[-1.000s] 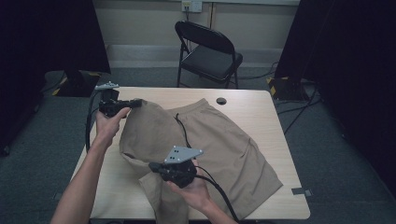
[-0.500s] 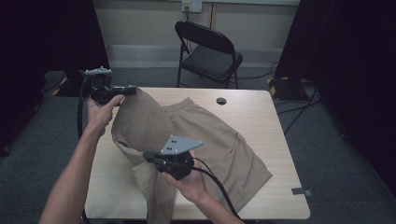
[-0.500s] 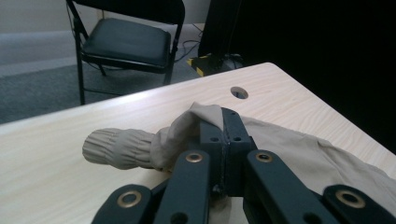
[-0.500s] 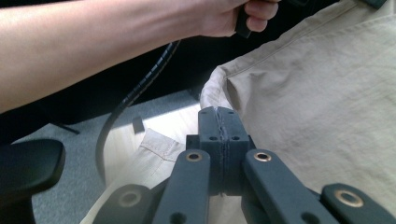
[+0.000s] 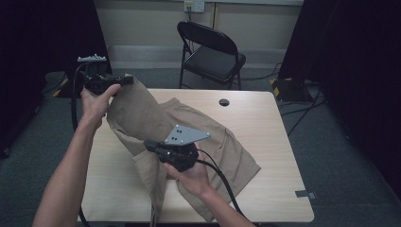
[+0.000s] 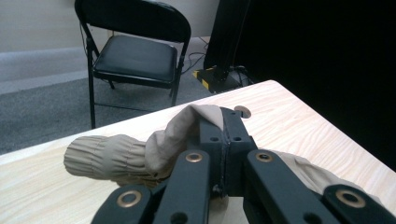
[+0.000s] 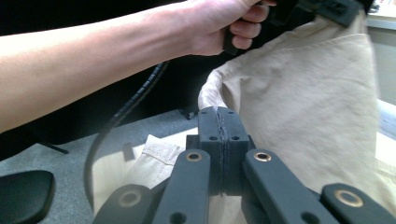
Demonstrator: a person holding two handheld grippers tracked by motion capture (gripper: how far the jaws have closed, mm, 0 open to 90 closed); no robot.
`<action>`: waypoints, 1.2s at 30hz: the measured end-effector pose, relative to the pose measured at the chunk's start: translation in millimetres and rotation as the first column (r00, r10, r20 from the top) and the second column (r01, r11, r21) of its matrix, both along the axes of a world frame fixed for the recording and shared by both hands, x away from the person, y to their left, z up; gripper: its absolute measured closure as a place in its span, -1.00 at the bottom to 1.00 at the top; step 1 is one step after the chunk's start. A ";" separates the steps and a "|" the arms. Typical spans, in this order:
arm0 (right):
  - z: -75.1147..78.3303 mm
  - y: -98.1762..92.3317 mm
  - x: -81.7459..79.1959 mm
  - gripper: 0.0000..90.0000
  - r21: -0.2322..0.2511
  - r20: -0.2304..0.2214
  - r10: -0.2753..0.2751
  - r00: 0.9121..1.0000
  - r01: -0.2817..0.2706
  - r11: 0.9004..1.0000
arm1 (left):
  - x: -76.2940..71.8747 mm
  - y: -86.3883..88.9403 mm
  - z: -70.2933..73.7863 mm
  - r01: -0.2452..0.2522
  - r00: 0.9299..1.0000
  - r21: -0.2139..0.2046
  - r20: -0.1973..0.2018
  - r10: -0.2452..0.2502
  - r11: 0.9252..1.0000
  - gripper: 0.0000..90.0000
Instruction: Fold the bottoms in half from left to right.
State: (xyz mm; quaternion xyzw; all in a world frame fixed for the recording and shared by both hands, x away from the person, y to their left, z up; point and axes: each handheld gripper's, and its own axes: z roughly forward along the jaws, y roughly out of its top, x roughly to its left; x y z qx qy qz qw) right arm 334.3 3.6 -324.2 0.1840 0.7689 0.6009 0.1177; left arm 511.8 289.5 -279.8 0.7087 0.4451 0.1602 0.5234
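So over at the table's (image 5: 283,142) far left corner I'm holding the left gripper (image 5: 124,80) up in the air, and its jaws are clamping tight on a bunched bit of the tan shorts (image 5: 156,118); in the left gripper view the fabric (image 6: 182,128) is wrapping over the pressed-together tips, with the gathered waistband sticking out to one side. From there the shorts are draping down and to the right, their lower part lying across the middle of the tabletop toward the near edge. The right gripper (image 5: 150,145) is sitting above the middle, near the front edge, jaws pinching the cloth too, with fabric (image 7: 303,107) hanging just past the closed tips. Beyond the far edge, a black folding chair (image 5: 213,52) is standing on the floor.
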 end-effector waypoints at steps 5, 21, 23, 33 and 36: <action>-1.5 -19.8 3.8 1.00 -0.008 -0.003 -0.033 0.999 0.033 0.999 | 11.7 -10.7 -15.3 0.001 1.000 -0.017 -0.023 -0.002 1.000 0.99; -22.0 -95.1 8.1 1.00 -0.064 -0.014 -0.155 0.988 0.154 0.986 | 38.3 -40.4 -49.4 0.010 0.997 -0.014 -0.074 -0.011 1.000 0.99; -23.1 -104.4 9.2 1.00 -0.060 -0.016 -0.179 0.984 0.178 0.982 | 40.8 -46.2 -51.4 0.015 0.997 -0.027 -0.072 -0.017 1.000 0.99; -28.9 -143.5 12.2 1.00 -0.063 -0.018 -0.264 0.964 0.263 0.963 | 53.9 -70.1 -58.0 0.026 0.997 -0.023 -0.077 -0.028 0.999 0.98; -37.6 -155.8 17.2 1.00 -0.077 -0.035 -0.301 0.953 0.298 0.952 | 57.0 -76.1 -61.0 0.037 0.997 -0.024 -0.071 -0.038 0.999 0.96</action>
